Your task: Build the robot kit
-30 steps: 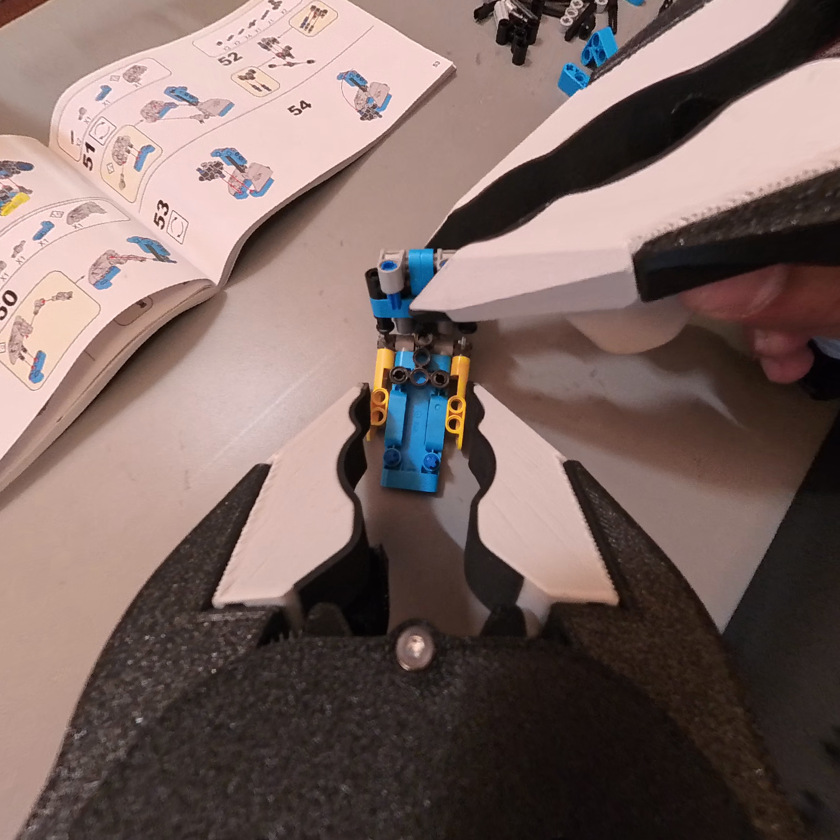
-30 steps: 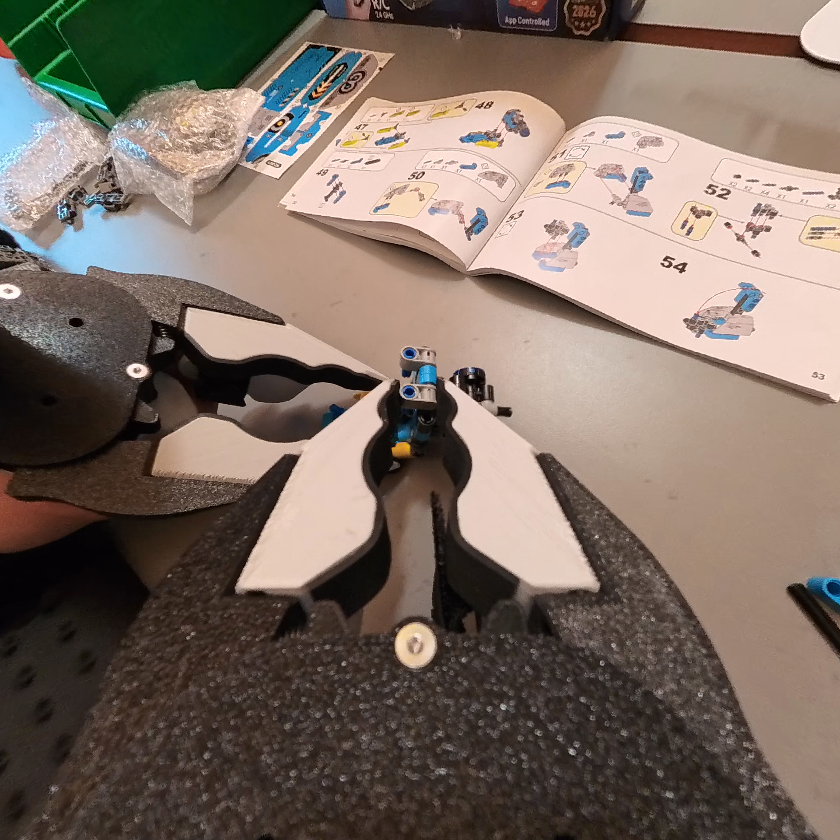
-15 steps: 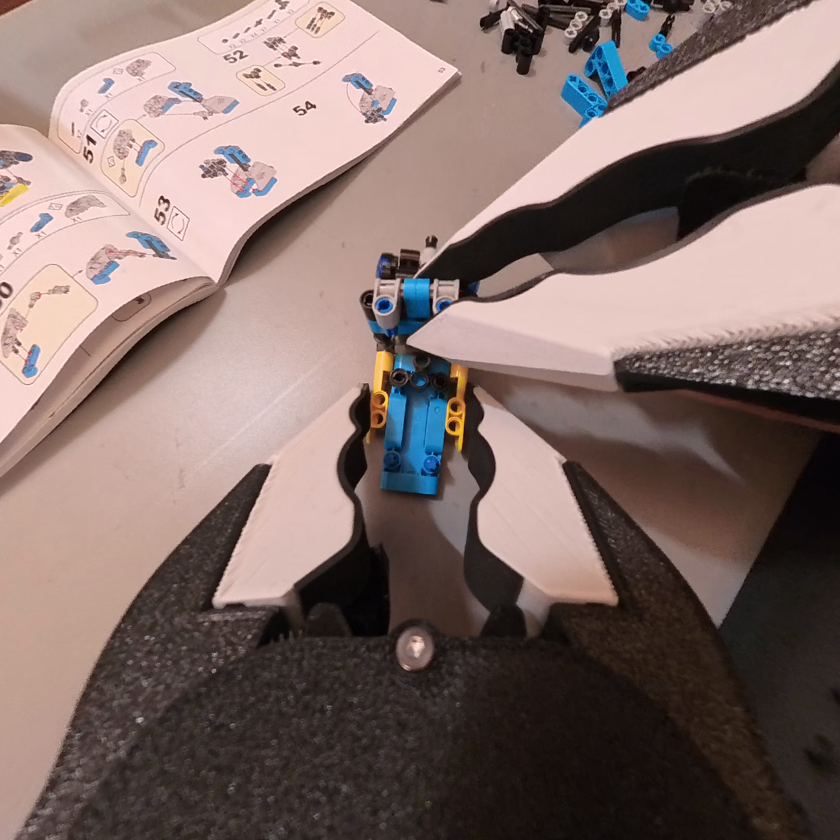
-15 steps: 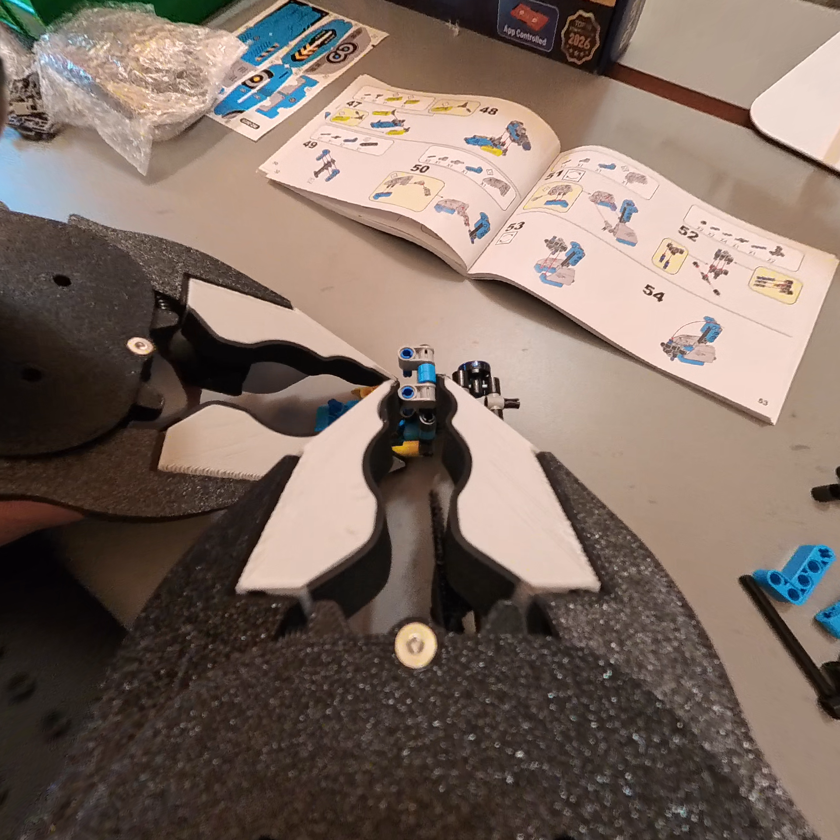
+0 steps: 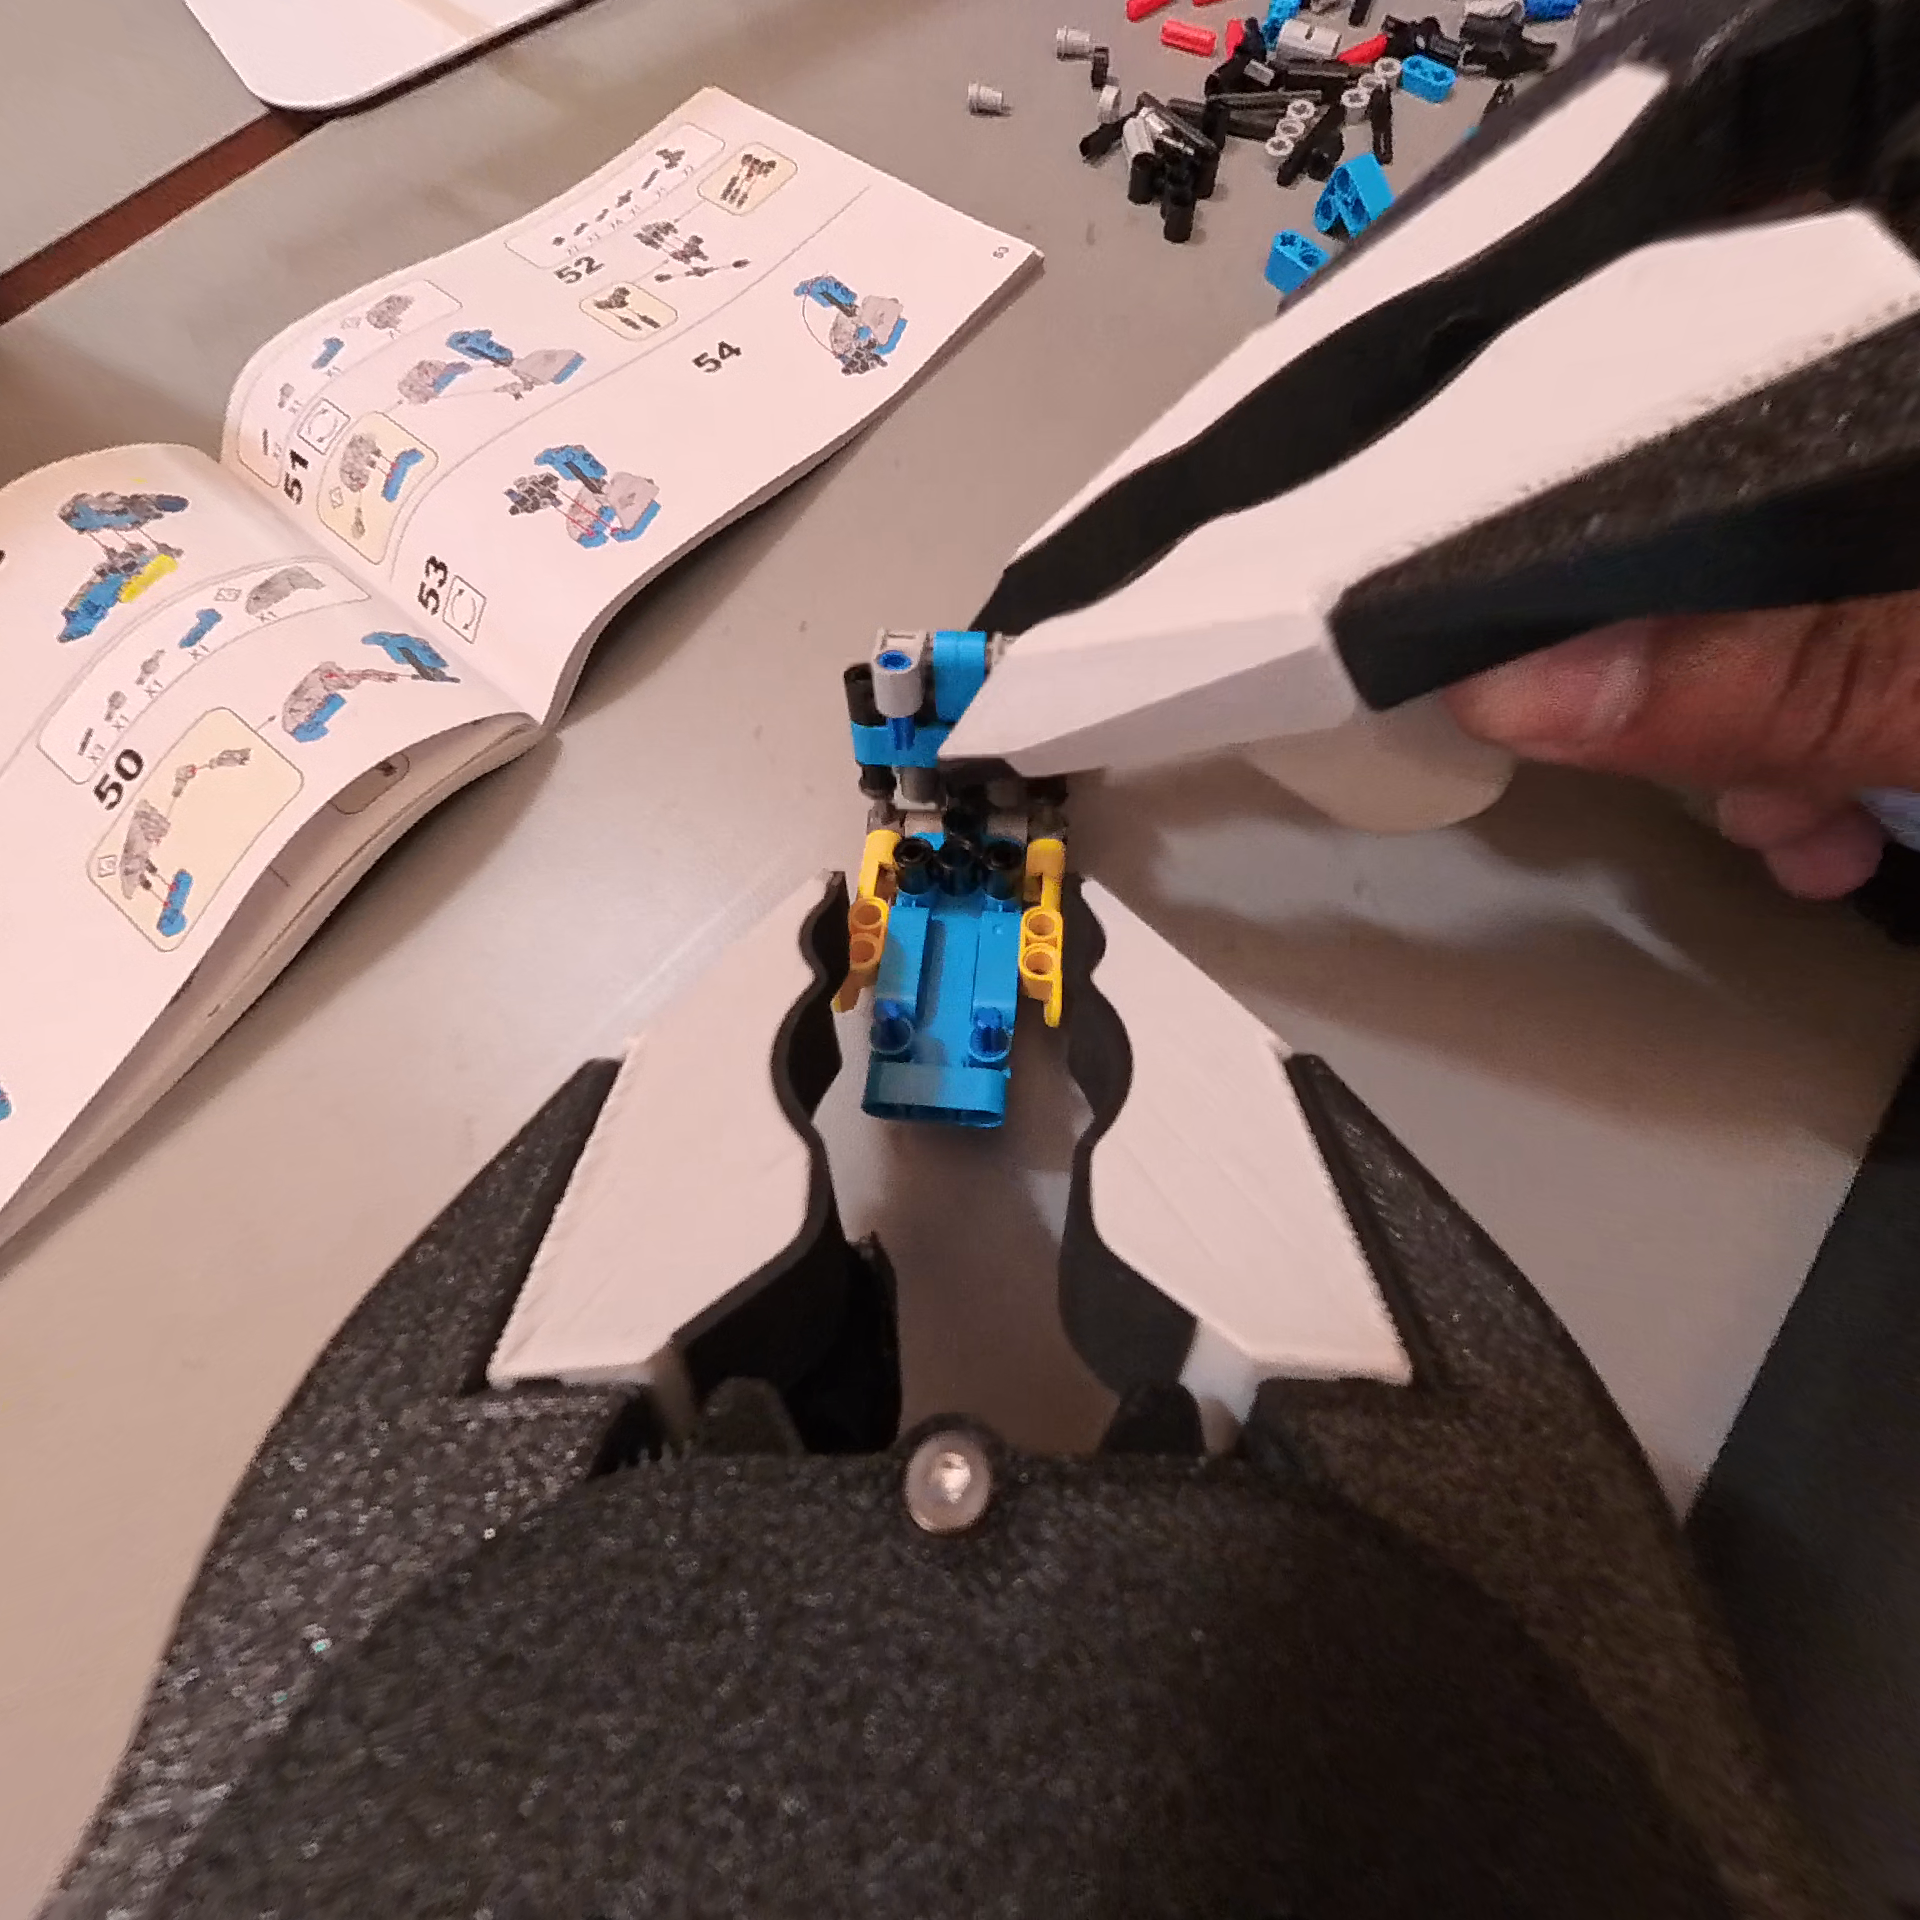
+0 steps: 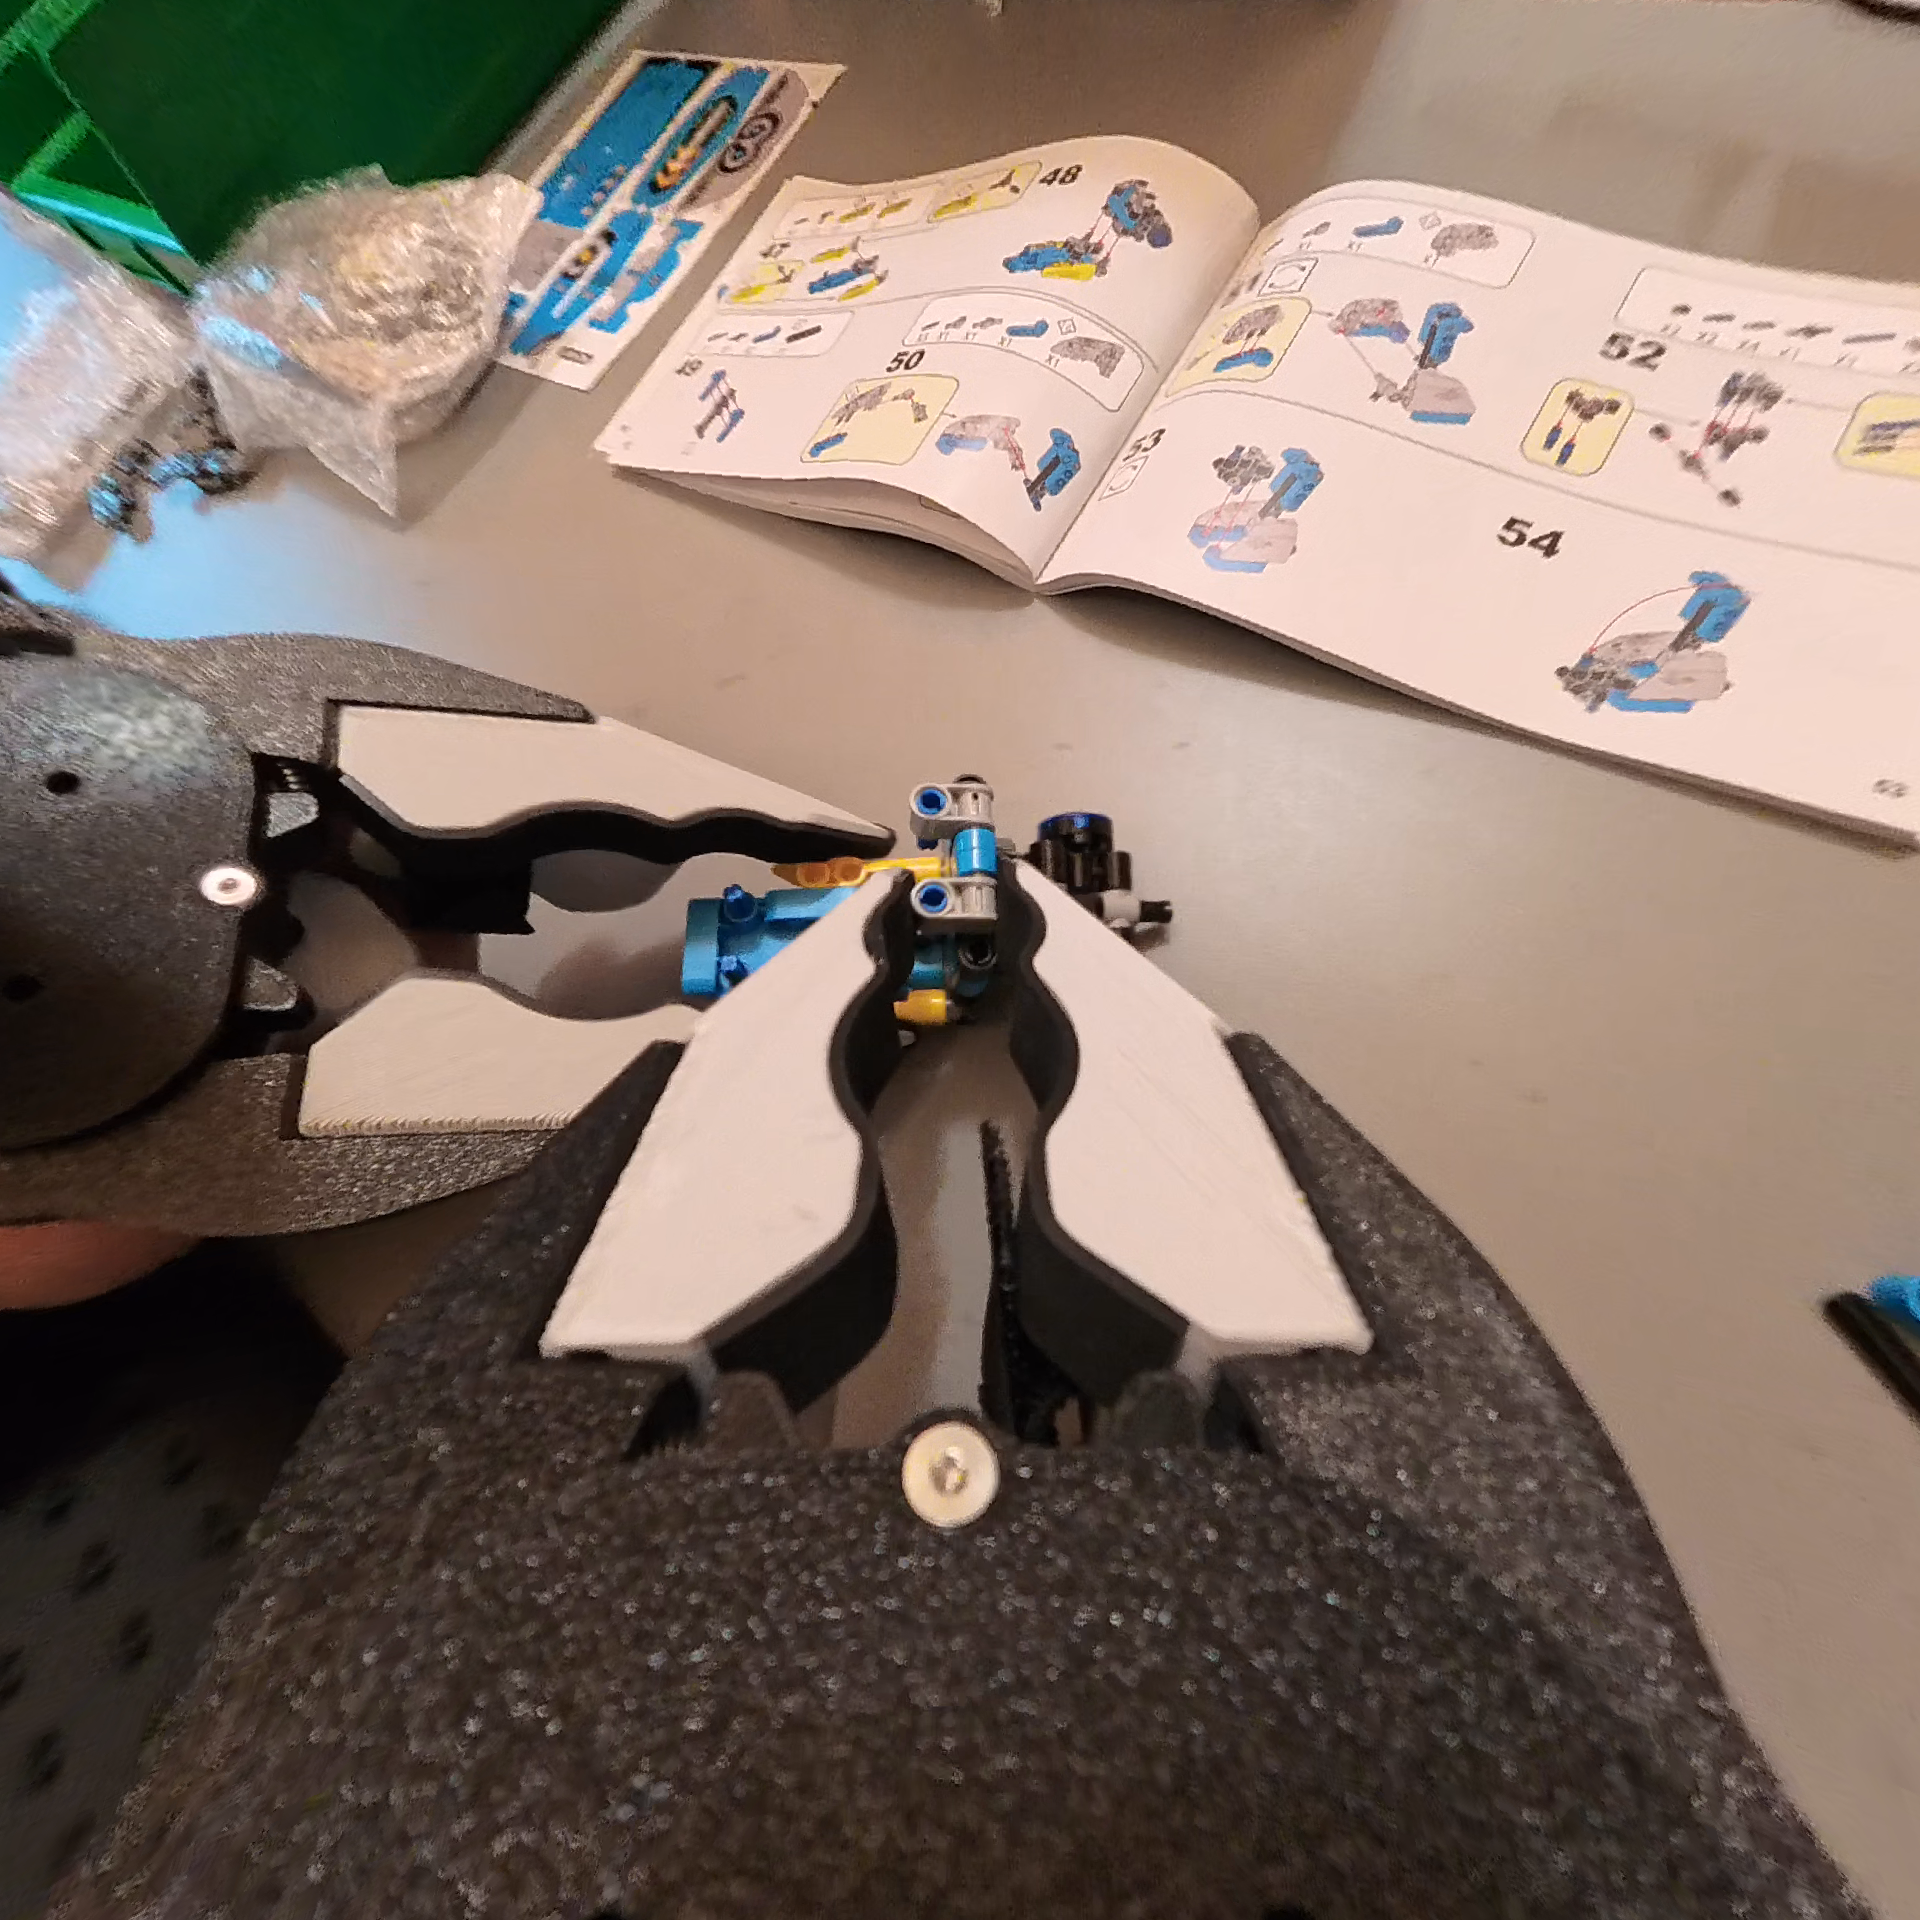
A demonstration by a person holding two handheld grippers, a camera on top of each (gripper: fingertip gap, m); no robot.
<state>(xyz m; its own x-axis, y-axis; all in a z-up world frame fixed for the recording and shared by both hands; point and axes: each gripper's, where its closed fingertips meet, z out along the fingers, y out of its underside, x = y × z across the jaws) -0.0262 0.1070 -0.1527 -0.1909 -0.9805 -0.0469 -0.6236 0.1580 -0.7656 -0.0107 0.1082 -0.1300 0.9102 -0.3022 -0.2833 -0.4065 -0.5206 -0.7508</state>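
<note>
A small blue and yellow brick model (image 5: 940, 997) lies on the grey table (image 5: 312, 1195). My left gripper (image 5: 956, 904) is shut on its blue body, with a finger on each yellow side beam. My right gripper (image 6: 951, 883) is shut on the upright grey and blue connector part (image 6: 956, 852) at the model's far end. In the left wrist view it reaches in from the upper right (image 5: 966, 717), with a hand (image 5: 1714, 727) behind it. In the right wrist view the left gripper (image 6: 873, 842) comes in from the left around the blue body (image 6: 738, 935).
An open instruction booklet (image 5: 540, 416) lies beyond the model and shows in the right wrist view too (image 6: 1299, 416). Loose black, blue and red parts (image 5: 1247, 104) lie far right. Plastic bags (image 6: 343, 301), a sticker sheet (image 6: 665, 197) and a green bin (image 6: 208, 83) stand at the back left. My left and right fingertips are right by each other.
My right gripper has rolled and swung around the model's far end while keeping its hold on the connector part. My left gripper has kept its hold, and the model has barely moved.
</note>
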